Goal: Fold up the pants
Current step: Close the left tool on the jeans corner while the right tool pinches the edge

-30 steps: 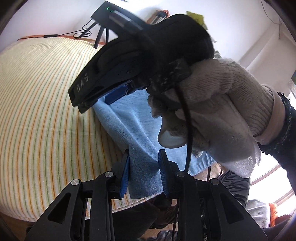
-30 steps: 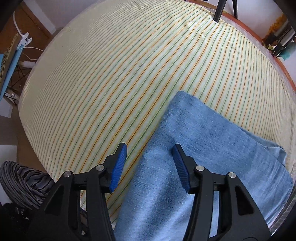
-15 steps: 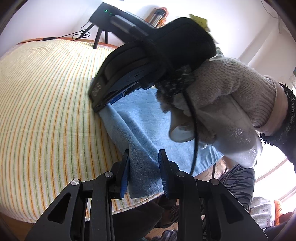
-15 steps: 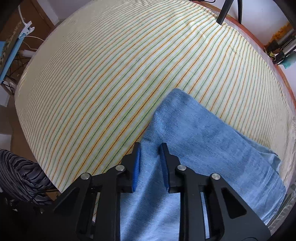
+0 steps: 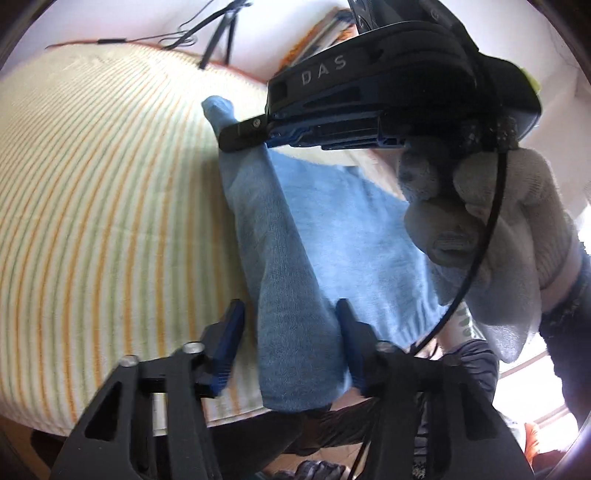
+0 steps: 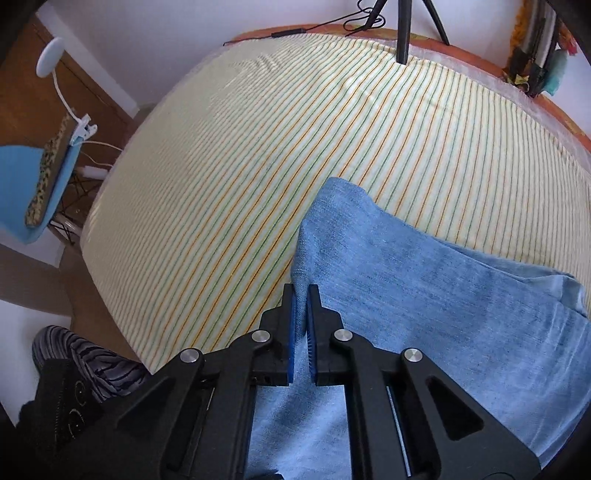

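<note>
Bright daylight fills the room, blowing out white at four o'clock in the left wrist view, which is smeared with motion blur. Both fisheye views bend and darken toward their rims.

walls white | table cloth (image 6: 258, 155) striped yellow | blue chair (image 6: 22, 184) left | tripod (image 6: 402, 29) behind

Home bedrm: striped bed (image 6: 258, 166), clip lamp (image 6: 55, 70).
</note>
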The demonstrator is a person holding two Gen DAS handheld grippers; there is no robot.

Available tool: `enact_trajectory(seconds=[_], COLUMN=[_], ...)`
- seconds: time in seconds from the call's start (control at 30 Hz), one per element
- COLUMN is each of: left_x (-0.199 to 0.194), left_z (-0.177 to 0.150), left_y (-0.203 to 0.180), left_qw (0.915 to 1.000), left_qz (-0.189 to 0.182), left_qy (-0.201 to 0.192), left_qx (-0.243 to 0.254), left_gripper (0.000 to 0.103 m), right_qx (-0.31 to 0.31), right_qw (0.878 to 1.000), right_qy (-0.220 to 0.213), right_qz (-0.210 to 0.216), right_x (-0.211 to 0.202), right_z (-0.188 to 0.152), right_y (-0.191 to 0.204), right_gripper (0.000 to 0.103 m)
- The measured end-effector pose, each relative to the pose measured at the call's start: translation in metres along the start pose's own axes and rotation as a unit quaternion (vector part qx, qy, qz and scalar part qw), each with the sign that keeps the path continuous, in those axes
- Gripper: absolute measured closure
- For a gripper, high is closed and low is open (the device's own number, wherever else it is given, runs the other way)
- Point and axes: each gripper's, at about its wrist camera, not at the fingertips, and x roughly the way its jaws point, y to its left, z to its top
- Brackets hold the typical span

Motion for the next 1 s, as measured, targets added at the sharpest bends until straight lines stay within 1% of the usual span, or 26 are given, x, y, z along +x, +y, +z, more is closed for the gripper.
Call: enact_trajectory(seconds=[0.03, 0.07, 0.1, 0.13, 0.2, 0.33, 0.43, 0.5, 0.63, 0.77, 0.87, 1.0], left_x=[-0.001, -0.003, -0.005, -0.006, -0.007, -0.005, 0.004, 0.013, 0.037, 0.071, 0.1, 0.134], left_z=[0.001, 0.002, 0.003, 0.006, 0.012, 0.025, 0.035, 0.041, 0.049, 0.051, 0.05, 0.046], left_y=[-0.005, -0.008, -0.014, -0.022, -0.032, -0.058, -0.084, -0.097, -0.125, -0.148, -0.157, -0.162], left_qw=[1.0, 0.9998, 0.9995, 0.9992, 0.9983, 0.9948, 0.9909, 0.9882, 0.983, 0.9773, 0.9752, 0.9727], left_qz=[-0.003, -0.005, -0.01, -0.013, -0.027, -0.048, -0.069, -0.085, -0.113, -0.143, -0.156, -0.155], left_qy=[-0.005, -0.013, -0.022, -0.029, -0.036, -0.049, -0.054, -0.05, -0.038, -0.015, 0.012, 0.041], left_qx=[0.008, 0.013, 0.019, 0.025, 0.036, 0.076, 0.102, 0.117, 0.139, 0.156, 0.156, 0.168], left_gripper=[0.078, 0.079, 0.081, 0.083, 0.084, 0.085, 0.085, 0.086, 0.086, 0.086, 0.086, 0.087], right_qx=[0.005, 0.011, 0.019, 0.028, 0.045, 0.074, 0.094, 0.106, 0.131, 0.159, 0.193, 0.216], right_qw=[1.0, 1.0, 0.999, 0.999, 0.996, 0.99, 0.985, 0.982, 0.976, 0.97, 0.964, 0.96], right_qy=[-0.009, -0.02, -0.032, -0.041, -0.063, -0.106, -0.133, -0.146, -0.172, -0.184, -0.181, -0.165], right_qz=[0.005, 0.011, 0.017, 0.021, 0.035, 0.055, 0.055, 0.049, 0.037, 0.024, 0.035, 0.06], right_x=[-0.009, -0.018, -0.025, -0.026, -0.04, -0.077, -0.105, -0.119, -0.154, -0.176, -0.177, -0.163], right_z=[-0.003, -0.004, -0.006, -0.005, -0.008, -0.015, -0.024, -0.028, -0.048, -0.071, -0.093, -0.117], right_y=[-0.003, -0.008, -0.01, -0.001, -0.01, -0.04, -0.065, -0.083, -0.121, -0.162, -0.198, -0.231], right_gripper=[0.097, 0.097, 0.097, 0.097, 0.098, 0.098, 0.098, 0.098, 0.098, 0.098, 0.098, 0.094])
